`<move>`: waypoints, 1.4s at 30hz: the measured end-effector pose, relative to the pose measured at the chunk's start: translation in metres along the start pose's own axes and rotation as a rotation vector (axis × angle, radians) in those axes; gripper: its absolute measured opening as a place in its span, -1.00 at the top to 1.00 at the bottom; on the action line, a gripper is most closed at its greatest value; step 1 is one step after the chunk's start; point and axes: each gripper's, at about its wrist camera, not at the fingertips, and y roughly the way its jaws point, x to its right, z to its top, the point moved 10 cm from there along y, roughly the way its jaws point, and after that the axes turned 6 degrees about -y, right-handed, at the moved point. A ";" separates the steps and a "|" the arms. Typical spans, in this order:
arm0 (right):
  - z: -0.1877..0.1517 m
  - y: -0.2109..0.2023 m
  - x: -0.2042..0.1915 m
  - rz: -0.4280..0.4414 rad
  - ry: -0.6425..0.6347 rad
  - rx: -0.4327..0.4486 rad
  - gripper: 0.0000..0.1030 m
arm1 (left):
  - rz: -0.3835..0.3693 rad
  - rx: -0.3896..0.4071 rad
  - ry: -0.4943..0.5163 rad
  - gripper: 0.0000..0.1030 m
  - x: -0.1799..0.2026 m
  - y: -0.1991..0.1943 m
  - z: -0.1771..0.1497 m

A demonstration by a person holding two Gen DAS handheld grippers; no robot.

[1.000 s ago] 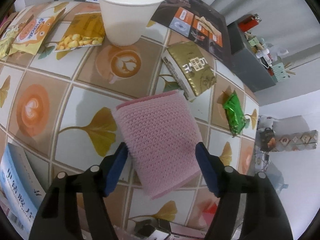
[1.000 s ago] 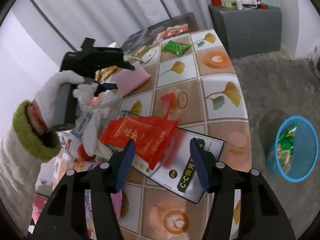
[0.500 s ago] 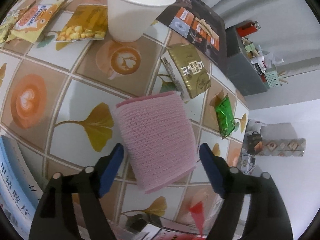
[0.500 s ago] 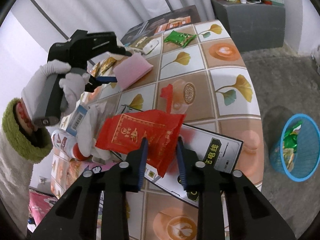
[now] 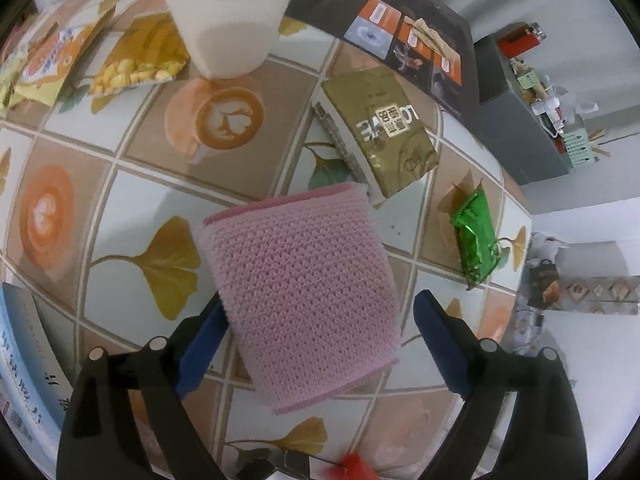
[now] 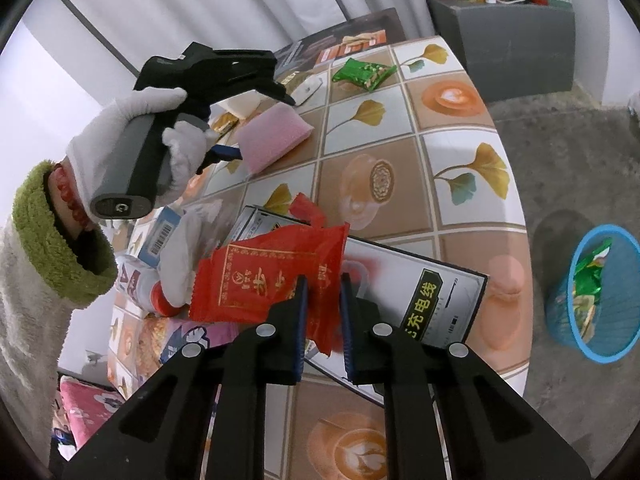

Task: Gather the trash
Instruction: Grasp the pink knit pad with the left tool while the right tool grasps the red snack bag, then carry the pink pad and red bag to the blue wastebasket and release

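Observation:
My right gripper (image 6: 323,284) is shut on the corner of a red snack wrapper (image 6: 264,276) and holds it over the tiled table. A blue trash basket (image 6: 592,292) with wrappers inside stands on the floor to the right. My left gripper (image 5: 320,320) is open, its fingers on either side of a pink knitted cloth (image 5: 304,300) that lies on the table; it also shows in the right wrist view (image 6: 224,156). A green wrapper (image 5: 476,236) lies near the table's far right edge, and yellow snack bags (image 5: 136,56) lie at the far left.
A white paper cup (image 5: 228,12) stands at the back. A gold box (image 5: 384,128) lies beside the cloth. A black-and-white flat box (image 6: 420,300) lies under the red wrapper. A dark brochure (image 5: 392,40) and a grey cabinet (image 6: 504,40) are beyond the table.
My right gripper has closed on the red wrapper and lifted it slightly. My left gripper has stayed open around the pink cloth, shifting only a little.

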 end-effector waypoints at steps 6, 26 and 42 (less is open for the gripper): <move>-0.002 0.000 0.001 0.013 0.006 0.006 0.77 | 0.074 0.024 0.032 -0.74 0.000 0.003 0.000; 0.001 -0.022 -0.010 0.108 0.065 0.066 0.89 | -0.016 0.048 0.077 -0.60 -0.003 -0.028 -0.009; 0.010 -0.094 0.002 0.129 0.108 0.217 0.90 | -0.160 0.121 0.231 -0.60 0.030 -0.126 -0.059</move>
